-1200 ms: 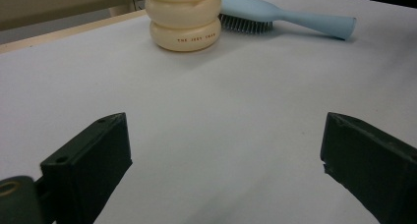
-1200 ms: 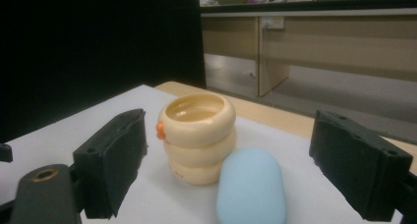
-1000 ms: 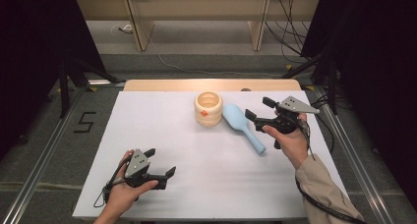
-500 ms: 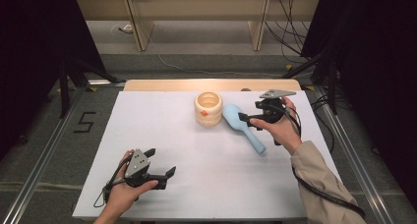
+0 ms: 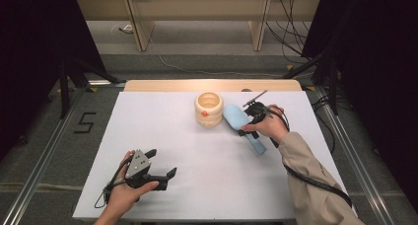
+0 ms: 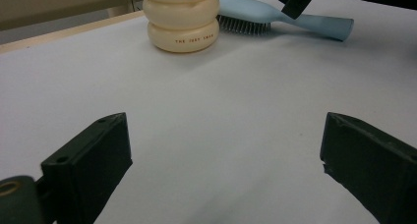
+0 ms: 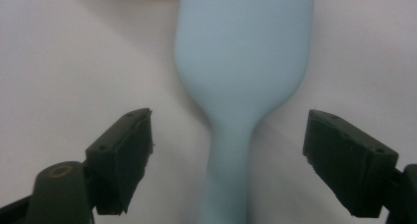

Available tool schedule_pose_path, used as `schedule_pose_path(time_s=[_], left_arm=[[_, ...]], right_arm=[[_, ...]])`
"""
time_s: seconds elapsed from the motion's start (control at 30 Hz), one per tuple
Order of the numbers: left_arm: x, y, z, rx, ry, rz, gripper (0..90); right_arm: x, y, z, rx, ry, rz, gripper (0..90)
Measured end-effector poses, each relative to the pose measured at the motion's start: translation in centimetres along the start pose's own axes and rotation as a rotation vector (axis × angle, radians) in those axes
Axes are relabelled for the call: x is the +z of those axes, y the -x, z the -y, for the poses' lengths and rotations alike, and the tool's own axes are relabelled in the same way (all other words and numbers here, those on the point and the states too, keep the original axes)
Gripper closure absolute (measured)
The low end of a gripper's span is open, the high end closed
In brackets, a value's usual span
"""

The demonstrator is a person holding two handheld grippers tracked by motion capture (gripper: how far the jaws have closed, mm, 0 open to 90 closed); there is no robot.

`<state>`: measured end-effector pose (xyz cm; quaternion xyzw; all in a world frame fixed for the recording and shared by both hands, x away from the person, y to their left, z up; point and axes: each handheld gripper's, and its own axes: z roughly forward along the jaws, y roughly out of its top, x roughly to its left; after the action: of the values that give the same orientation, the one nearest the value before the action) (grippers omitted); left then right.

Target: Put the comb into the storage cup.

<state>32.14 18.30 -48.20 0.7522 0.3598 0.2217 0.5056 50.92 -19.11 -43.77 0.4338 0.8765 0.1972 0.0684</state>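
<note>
A light blue hairbrush [image 5: 235, 117] lies bristles down on the white table, its handle toward the front right. A cream ringed pot [image 5: 209, 108] with an orange mark stands just left of the brush head. My right gripper [image 5: 249, 122] hangs low over the brush neck, open. In the right gripper view its jaws [image 7: 228, 155] straddle the thin neck of the brush [image 7: 243, 52] without touching it, and they have just been closing a little. My left gripper [image 5: 161, 163] rests open near the front left edge. Between its jaws [image 6: 226, 170] is bare table, with the pot [image 6: 183, 22] and brush [image 6: 275, 17] farther off.
The white sheet [image 5: 162, 131] covers the table, and a wooden strip [image 5: 162, 85] runs along its back edge. Beyond are a low shelf and cables on the floor. Dark stands flank both sides. A "5" [image 5: 85, 122] is marked on the floor at left.
My right gripper has moved left and down from beside the brush to just over its neck, jaws now either side of it. The left gripper has stayed put.
</note>
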Motion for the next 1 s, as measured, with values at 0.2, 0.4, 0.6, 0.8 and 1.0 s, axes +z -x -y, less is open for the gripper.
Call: schedule_pose_path(time_s=[0.2, 0.4, 0.6, 0.8, 1.0], left_arm=[[0.1, 0.1, 0.0, 0.0, -0.001, 0.002, 4.7], [0.1, 0.1, 0.0, 0.001, -0.001, 0.003, 4.8], [0.1, 0.1, 0.0, 0.0, -0.001, 0.005, 4.9], [0.1, 0.1, 0.0, 0.002, -0.003, 0.008, 5.2], [0.1, 0.1, 0.0, 0.001, -0.003, 0.009, 5.3]], right_arm=[[0.9, 0.1, -0.2, 0.003, -0.038, 0.032, 24.0], [1.5, -0.1, -0.4, 0.005, -0.087, 0.058, 29.6], [2.1, 0.0, -0.6, 0.03, -0.117, 0.079, 33.6], [2.5, 0.0, -0.7, 0.03, -0.136, 0.086, 41.1], [2.7, -0.1, -0.8, 0.029, -0.143, 0.081, 45.6]])
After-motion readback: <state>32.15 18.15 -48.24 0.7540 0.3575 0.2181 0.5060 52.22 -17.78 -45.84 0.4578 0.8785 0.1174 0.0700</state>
